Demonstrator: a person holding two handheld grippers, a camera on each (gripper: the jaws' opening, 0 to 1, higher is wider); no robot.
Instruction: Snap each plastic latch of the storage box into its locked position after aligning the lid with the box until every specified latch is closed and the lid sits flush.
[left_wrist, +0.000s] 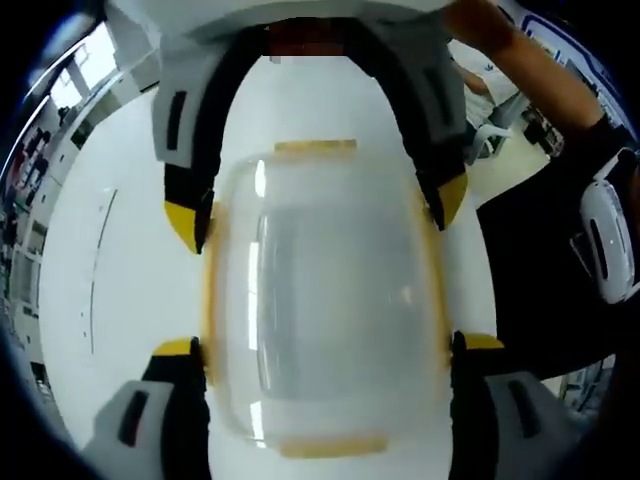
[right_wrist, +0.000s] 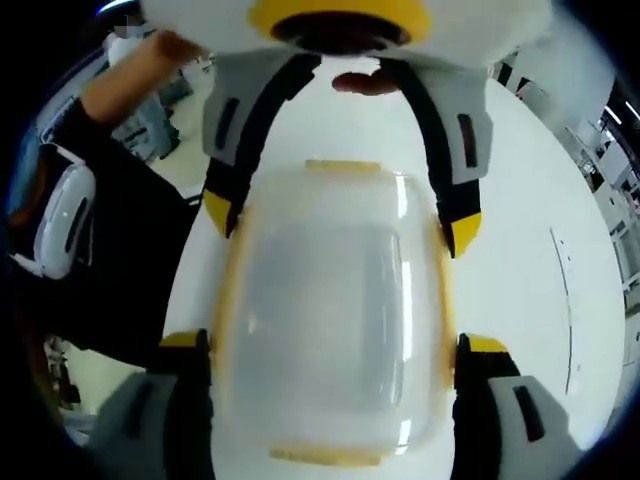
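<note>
Box: your clear storage box (left_wrist: 330, 300) sits on the white surface (left_wrist: 120, 250), seen from above between both pairs of jaws; in the right gripper view it is the same box (right_wrist: 335, 310) from the opposite side.
Lid: the translucent lid (left_wrist: 335, 290) lies on top of the box; you cannot tell from here whether it sits fully flush.
Latches: yellowish latches (left_wrist: 316, 147) run along the edges, one at the far end, one at the near end (left_wrist: 333, 446), and strips down both long sides; whether each is snapped shut cannot be told.
Left gripper: your left gripper (left_wrist: 328, 345) straddles the box, jaws spread wide, yellow tips just beside the two long sides; contact is unclear, nothing is clamped.
Right gripper: your right gripper (right_wrist: 335, 345) does the same from the other end, jaws wide apart, tips at the box's flanks near the lower corners.
Opposing view: each gripper shows in the other's view, its black jaws with yellow tips reaching to the box's far corners.
Person: your dark sleeve (right_wrist: 120, 260) and forearm (left_wrist: 520, 60) show at the side.
</note>
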